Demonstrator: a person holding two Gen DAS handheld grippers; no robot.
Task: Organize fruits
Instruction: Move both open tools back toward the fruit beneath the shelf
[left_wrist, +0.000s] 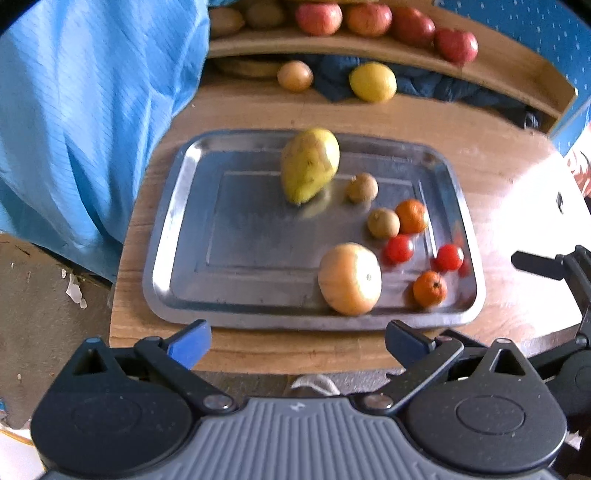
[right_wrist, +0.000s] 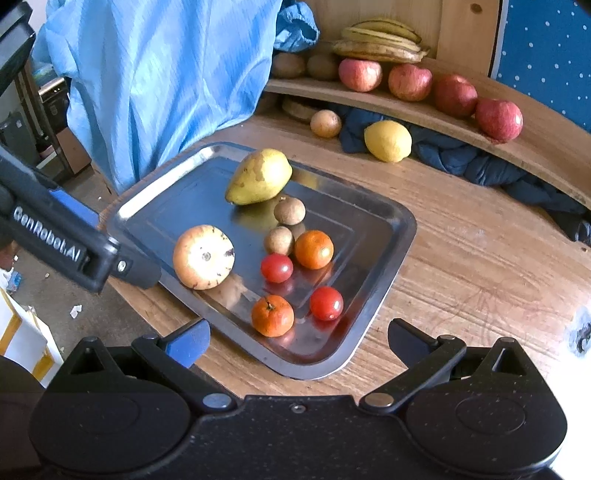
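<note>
Steel tray (right_wrist: 384, 236) mid-frame holds a pear (right_wrist: 260, 177) and small fruit; left tongs (left_wrist: 297, 341) and right tongs (right_wrist: 297, 341) both gape wide, empty.

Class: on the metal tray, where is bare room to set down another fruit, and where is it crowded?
The tray is bare along the side nearest the blue cloth, from the pear to the pale round fruit. The opposite side, holding tangerines, tomatoes and brown fruits, is crowded.

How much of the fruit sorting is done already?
Apples and bananas already sit lined up on the shelf. Nothing is in hand: both the left hand-held gripper and the right hand-held gripper are open and empty. Still left on the tray: pear, oranges, tomatoes and others.
</note>
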